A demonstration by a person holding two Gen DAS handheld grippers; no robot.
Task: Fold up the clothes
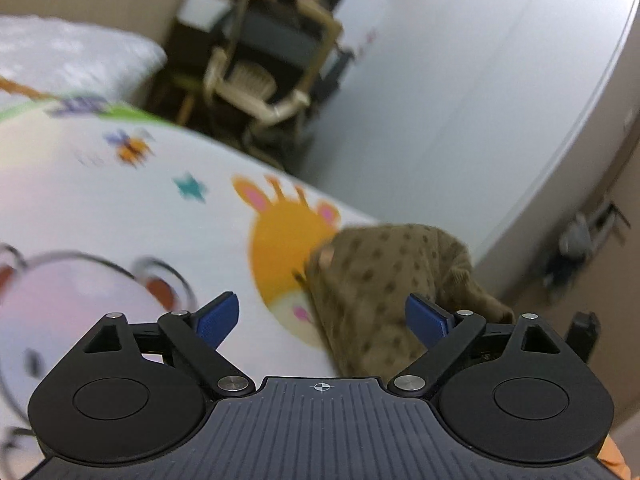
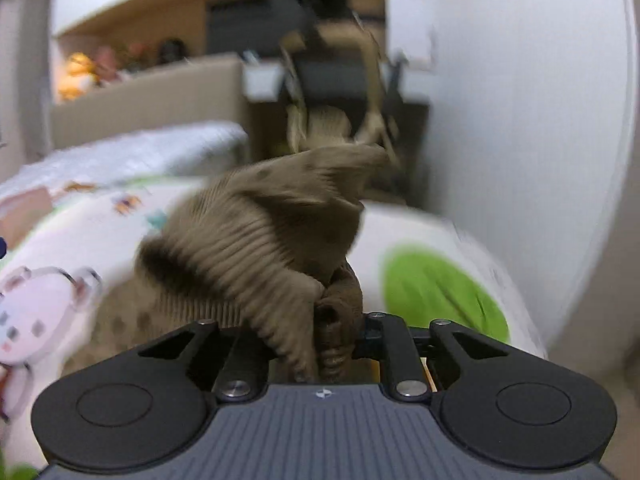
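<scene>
Closest in the right wrist view: right gripper tilted slightly upward, jaws clamped on a bunched ribbed edge of the brown dotted garment, fingers hidden by the cloth. Fabric pinched right at the jaw line, rising in a peaked fold above and ahead, the rest trailing down to the left onto the printed sheet. Motion blur across cloth and bedding.

Closest in the left wrist view: left gripper rolled to one side, horizon slanting down to the right, jaws spread wide, blue pads far apart and holding nothing. Same garment lying just ahead, between the pads and toward the right one, crumpled on the sheet near the bed's right edge. Cannot tell whether the right pad touches the cloth.

Farther out: cartoon animals on the sheet, an orange giraffe face partly under the garment, a pale bear at left. Beyond the bed: a white quilted pillow, a beige chair at a dark desk, a white wall at right.
</scene>
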